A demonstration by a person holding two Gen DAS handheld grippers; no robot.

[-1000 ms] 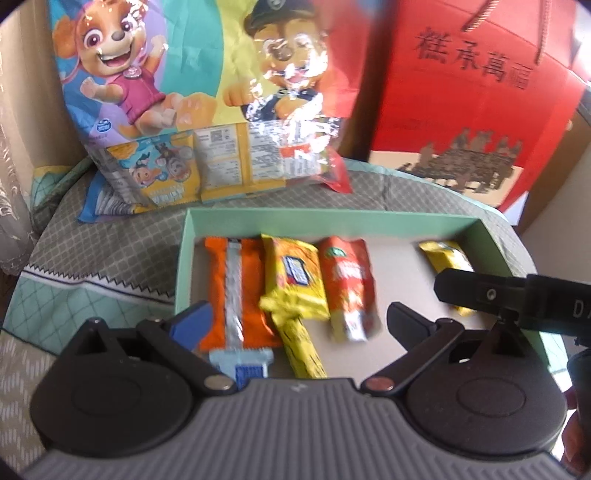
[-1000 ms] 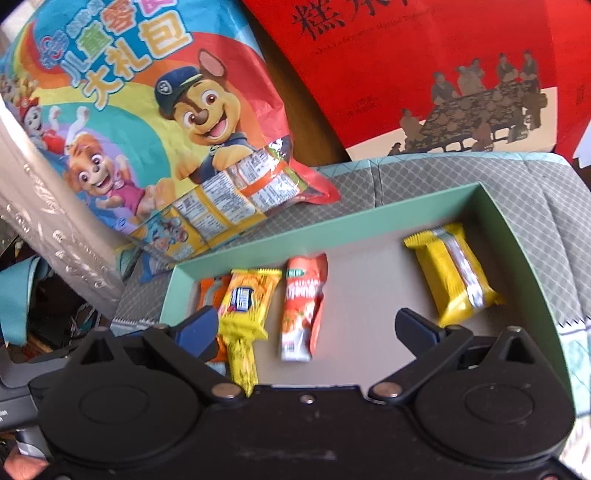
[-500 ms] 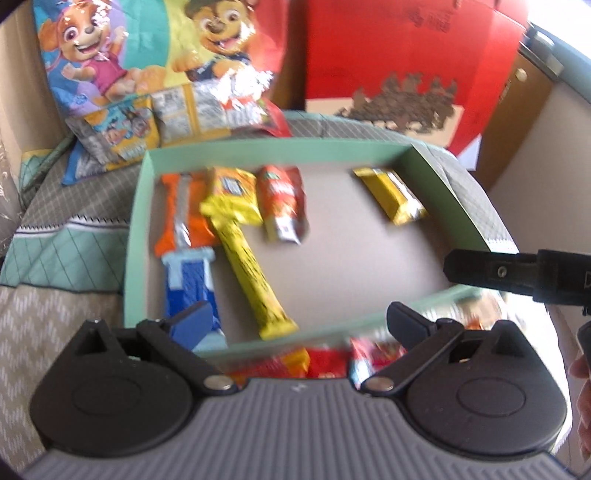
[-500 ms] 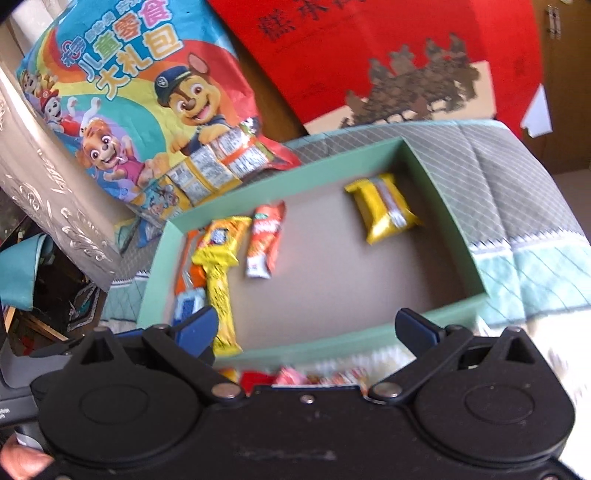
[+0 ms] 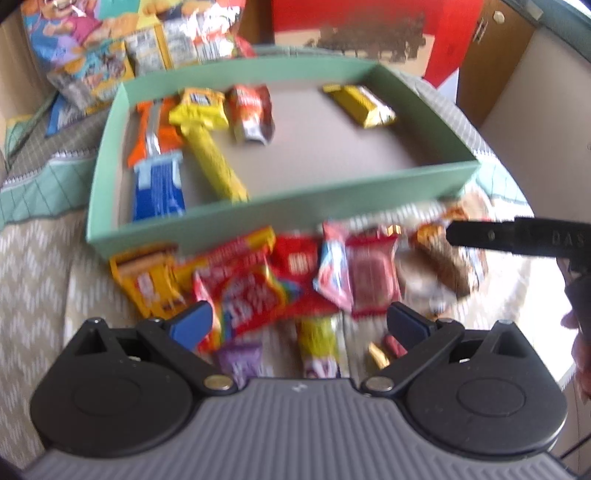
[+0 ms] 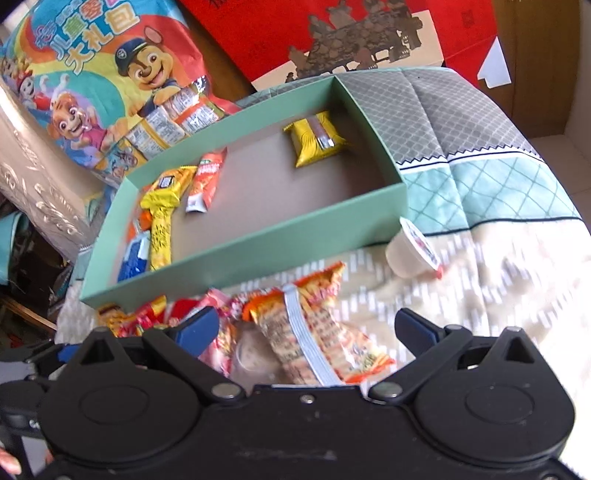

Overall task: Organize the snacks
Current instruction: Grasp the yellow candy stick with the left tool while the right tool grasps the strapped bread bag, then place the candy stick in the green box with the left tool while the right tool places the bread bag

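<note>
**Op:** Quilted cloth in grey, teal and cream covers the surface, and I've got a green box sitting on it, with a cartoon gift bag and a red bag behind it.

**Desk:** What's inside?

**Op:** Along its left side: an orange bar, a blue packet, a long yellow stick and a red-orange sachet. A yellow packet lies apart, at the far right corner.

**Desk:** And the loose snacks?

**Op:** Heaped on the cloth just in front of the near wall, the loose pile is blurred. An orange noodle-style pack lies under my right side; a jelly cup lies tipped by the box corner.

**Desk:** Tools?

**Op:** My left gripper has its fingers spread wide over the pile, holding nothing. My right gripper is spread too, empty, above that orange pack.
</note>
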